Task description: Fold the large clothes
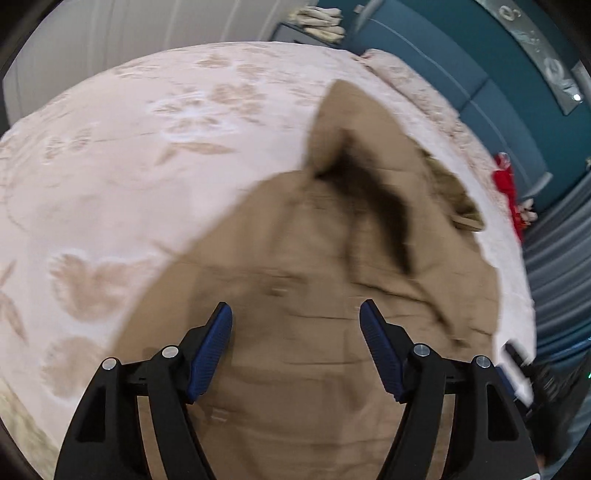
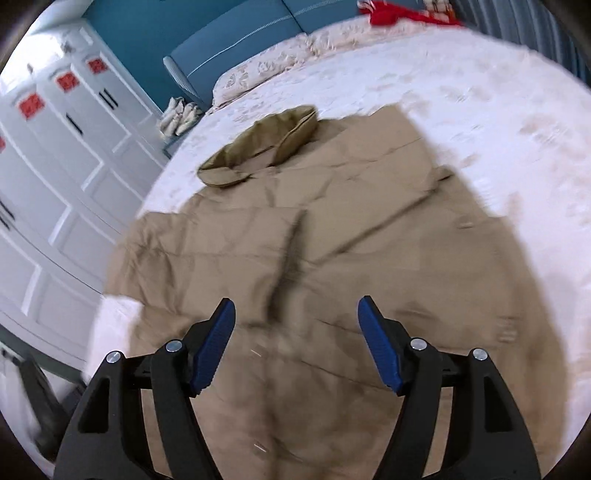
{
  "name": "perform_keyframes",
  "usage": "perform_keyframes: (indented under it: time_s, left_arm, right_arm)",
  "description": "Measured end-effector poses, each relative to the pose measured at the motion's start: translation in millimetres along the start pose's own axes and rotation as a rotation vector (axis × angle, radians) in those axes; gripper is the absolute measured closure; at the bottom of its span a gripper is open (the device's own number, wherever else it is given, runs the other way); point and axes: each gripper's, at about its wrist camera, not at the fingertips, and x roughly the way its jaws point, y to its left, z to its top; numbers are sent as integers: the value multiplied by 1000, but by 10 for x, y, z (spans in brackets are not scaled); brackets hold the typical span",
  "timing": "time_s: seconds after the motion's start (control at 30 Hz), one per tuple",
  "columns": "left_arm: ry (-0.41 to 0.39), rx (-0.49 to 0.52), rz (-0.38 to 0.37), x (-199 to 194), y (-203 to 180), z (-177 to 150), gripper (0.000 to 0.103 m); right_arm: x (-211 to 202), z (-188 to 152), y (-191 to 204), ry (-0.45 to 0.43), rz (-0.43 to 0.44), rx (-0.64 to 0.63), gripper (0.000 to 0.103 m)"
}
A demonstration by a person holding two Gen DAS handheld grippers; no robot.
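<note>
A large tan padded coat [image 1: 314, 266] lies spread on a bed with a pale floral cover [image 1: 129, 147]. In the right wrist view the coat [image 2: 332, 240] shows its hood [image 2: 258, 147] at the far end and one sleeve folded across the body. My left gripper [image 1: 295, 314] is open and empty, hovering over the coat's lower part. My right gripper [image 2: 295, 310] is also open and empty, above the coat near its middle seam. Both views are blurred by motion.
A blue headboard [image 2: 240, 40] and pillows [image 2: 266, 70] lie at the bed's far end. White wardrobe doors [image 2: 55, 166] stand to the left. A red cloth [image 1: 506, 181] lies near the bed's edge, also in the right wrist view [image 2: 399, 14].
</note>
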Motion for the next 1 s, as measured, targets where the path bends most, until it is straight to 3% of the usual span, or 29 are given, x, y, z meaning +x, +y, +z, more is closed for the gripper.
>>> perform_keyframes:
  time_s: [0.17,0.2,0.23,0.3,0.37,0.5,0.57,0.8,1.0]
  left_arm:
    - [8,54,35,21,238,-152,38]
    - [6,68,43,32,236,-169,39]
    - [6,80,52,55,224,-183,39]
    - [6,96,66,81,207,-212,39]
    - [7,103,73,135,204,-181,39]
    - [20,84,75,119,214,-110,40]
    - [20,45,36,82,208,-27,40]
    - [54,-104,-229,199,-154,607,40]
    - [34,-125,-176,699,-425,1182,40]
  right_arm:
    - [422,55,205,62,10,24,40]
    - [478,54,230,75,8,24,52]
    - [557,48,275,98,2,17,75]
    - [624,64,350,119,-25,-15,103]
    - [519,130,420,69,-25,-55,103]
    - [10,448,572,-122,-110,-204,103]
    - [-120,603,573,-163,-143,-248,103]
    - [-106,937,353,-168,-217,-297,103]
    - [-13,953,124,-136,-219,-268,103]
